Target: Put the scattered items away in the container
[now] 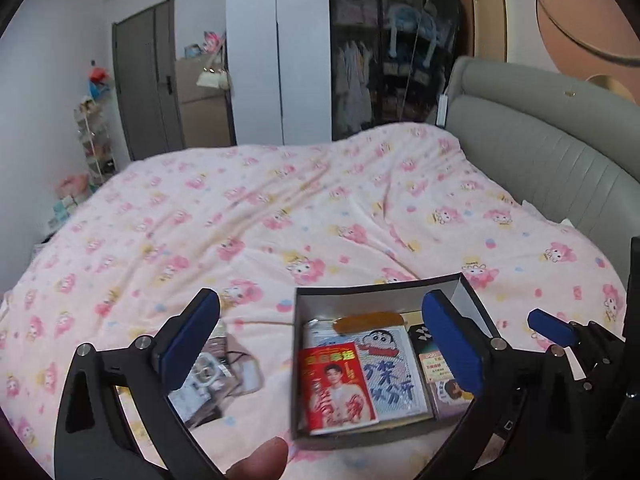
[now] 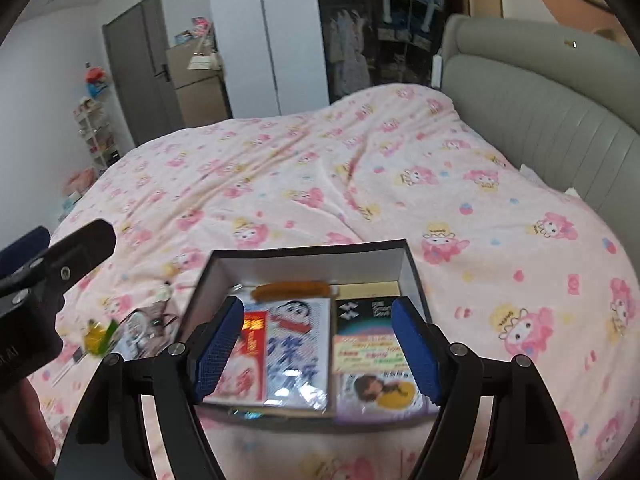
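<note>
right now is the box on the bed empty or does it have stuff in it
Not empty. The lidless box holds a red packet, a cartoon card and an orange comb.

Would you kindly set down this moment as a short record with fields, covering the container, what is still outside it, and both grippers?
surface: bed with pink cartoon bedspread
container: open box on the bedspread
in container: red packet, cartoon card pack, black card, brown comb
still outside: clear packets left of the box
left gripper: open, nothing between its fingers
right gripper: open, nothing between its fingers, above the box
</note>
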